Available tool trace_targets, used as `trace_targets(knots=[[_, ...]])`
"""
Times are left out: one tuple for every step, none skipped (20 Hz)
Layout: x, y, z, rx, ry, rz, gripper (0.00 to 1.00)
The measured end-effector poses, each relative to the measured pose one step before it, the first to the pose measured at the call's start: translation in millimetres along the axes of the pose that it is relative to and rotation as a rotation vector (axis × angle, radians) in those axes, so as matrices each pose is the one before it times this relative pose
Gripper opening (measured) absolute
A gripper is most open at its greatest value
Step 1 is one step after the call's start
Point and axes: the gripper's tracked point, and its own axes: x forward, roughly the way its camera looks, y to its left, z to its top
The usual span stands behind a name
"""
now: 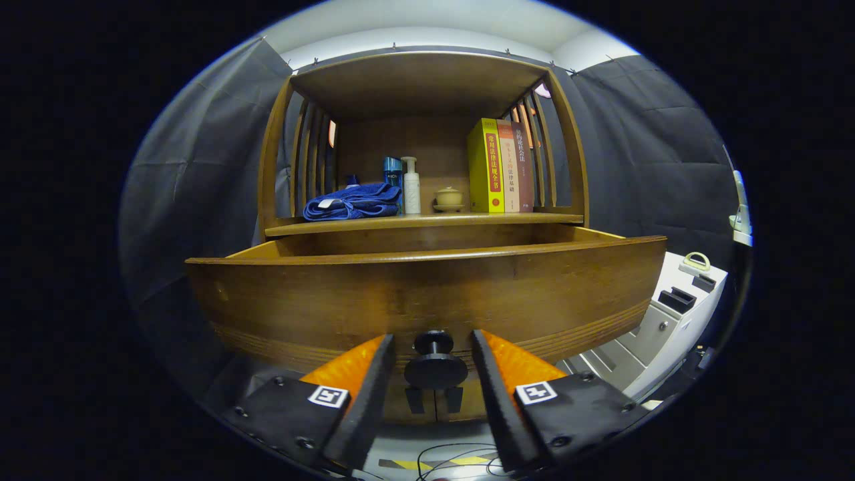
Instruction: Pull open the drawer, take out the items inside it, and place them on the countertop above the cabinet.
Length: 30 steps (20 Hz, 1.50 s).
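The drawer is seen pulled out from under the countertop, its front panel close ahead of the fingers; its inside is hidden below the front edge, so its contents cannot be told. The knob lies between the fingers of the gripper, which are held apart on either side of it, neither pressing on it.

The opening is judged done or nearly so. For a clean release, the fingers are best drawn straight back off the knob, then lifted over the front edge so the inside can be looked into before anything is grasped.

On the countertop a blue towel, a white bottle, a small bowl and books are ranged, so little bare space is left. A white unit stands to the right, well apart.
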Motion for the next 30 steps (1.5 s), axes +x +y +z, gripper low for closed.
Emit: trace_targets(knots=[[-3.98, -4.29, 5.39, -0.00158, -0.01303, -0.00942, 0.87], [-3.12, -2.20, 7.78, 0.00175, -0.01782, -0.00251, 0.92], [-1.83, -2.47, 10.65, -0.00081, -0.01614, -0.00481, 0.97], [-1.95, -3.80, 11.54, -0.00040, -0.01406, -0.00158, 0.97], [-3.67, -3.64, 15.48, 0.00210, -0.01482, -0.00140, 0.97], [-2.42, -4.55, 17.07, 0.00533, -0.01682, 0.00100, 0.97], [-1.58, -3.67, 21.80, 0.00407, -0.02465, 0.00605, 0.97], [2.68, -2.67, 20.13, -0.00616, -0.01309, 0.01001, 0.97], [2.18, -3.74, 16.24, -0.01355, 0.00230, -0.00011, 0.97], [5.02, -4.96, 16.77, -0.01959, 0.00640, -0.00151, 0.97], [6.33, -2.51, 19.61, -0.01530, -0.00186, 0.00522, 0.97], [8.25, -1.03, 17.85, -0.00869, -0.00273, 0.01121, 0.97], [10.17, 0.03, 12.73, -0.00933, 0.01375, 0.01724, 0.97], [11.04, 2.00, 9.46, -0.00614, 0.02479, 0.02567, 0.97], [12.76, 3.81, 6.08, -0.01277, 0.03161, 0.02773, 0.97], [12.55, 0.41, 2.20, -0.01437, 0.03142, 0.01000, 0.97], [15.58, -0.38, -0.07, -0.01118, 0.03933, 0.00644, 0.97], [15.71, 1.36, -5.94, -0.00504, 0.05000, -0.00155, 0.97], [15.24, 3.56, -11.88, -0.00347, 0.07057, 0.00684, 0.97], [15.21, 4.13, -17.02, 0.00150, 0.09007, 0.00668, 0.97], [14.25, 2.60, -17.45, 0.00334, 0.08932, -0.00030, 0.97], [12.93, 3.06, -15.07, -0.00086, 0.08708, 0.00331, 0.97], [16.62, 3.12, -14.71, 0.00268, 0.06669, 0.00787, 0.97], [13.73, 0.71, -14.35, 0.00619, 0.06141, -0.00236, 0.97], [14.36, 0.44, -14.15, 0.00268, 0.05901, -0.00441, 0.98], [14.08, 1.35, -11.10, 0.00366, 0.05399, -0.00722, 0.98], [9.77, 2.52, -8.89, 0.00765, 0.04207, 0.00342, 0.98], [9.28, 2.54, -6.39, 0.01163, 0.03717, 0.00659, 0.98], [7.40, 3.40, -4.60, 0.01818, 0.02575, 0.00877, 0.98], [4.84, 3.16, -3.92, 0.01281, 0.02915, 0.00384, 0.98]])
